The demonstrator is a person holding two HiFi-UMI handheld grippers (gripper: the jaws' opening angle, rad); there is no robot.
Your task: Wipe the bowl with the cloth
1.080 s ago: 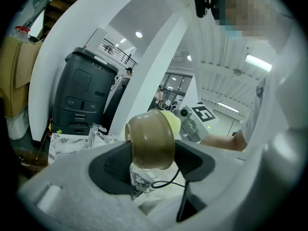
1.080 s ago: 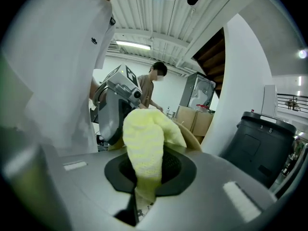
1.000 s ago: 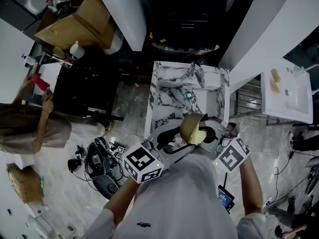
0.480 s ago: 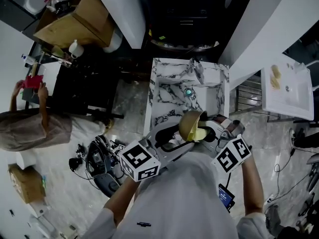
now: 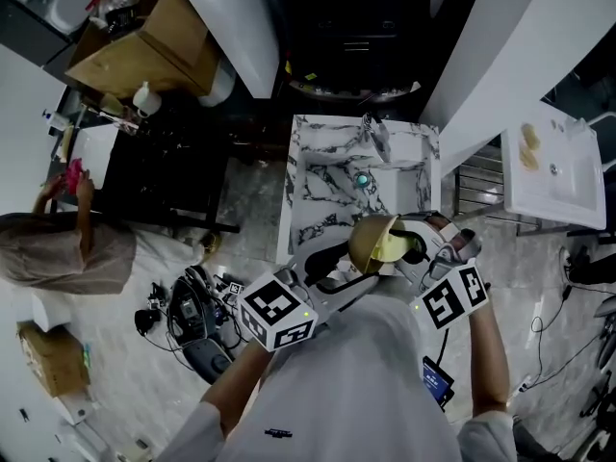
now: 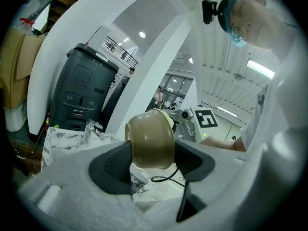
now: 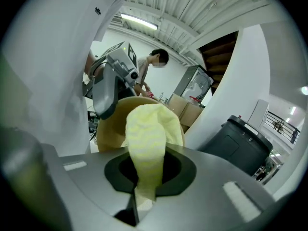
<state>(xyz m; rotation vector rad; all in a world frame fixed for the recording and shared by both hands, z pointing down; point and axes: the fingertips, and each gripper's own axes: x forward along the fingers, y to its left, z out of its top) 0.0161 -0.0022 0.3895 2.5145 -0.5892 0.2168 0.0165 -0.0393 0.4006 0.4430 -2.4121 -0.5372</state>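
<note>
A tan bowl [image 5: 367, 242] is held tipped on its side above the marble counter [image 5: 327, 186]. My left gripper [image 6: 151, 160] is shut on the bowl [image 6: 150, 139], its dark pads against the bowl's sides. My right gripper [image 7: 144, 174] is shut on a pale yellow cloth [image 7: 148, 134] that reaches into the open mouth of the bowl [image 7: 113, 129]. In the head view the cloth [image 5: 390, 248] shows inside the bowl, between the left gripper [image 5: 339, 275] and the right gripper [image 5: 423, 253].
A faucet [image 5: 377, 138] stands at the counter's far edge by a sink with a round drain [image 5: 363, 182]. A person [image 5: 58, 248] stands at the left. Cables and gear [image 5: 188, 306] lie on the floor. A white basin [image 5: 553, 181] is at the right.
The bowl and both grippers have shifted slightly right and away from me. The right gripper has lifted a little with the cloth. The person at the left lowered the red thing.
</note>
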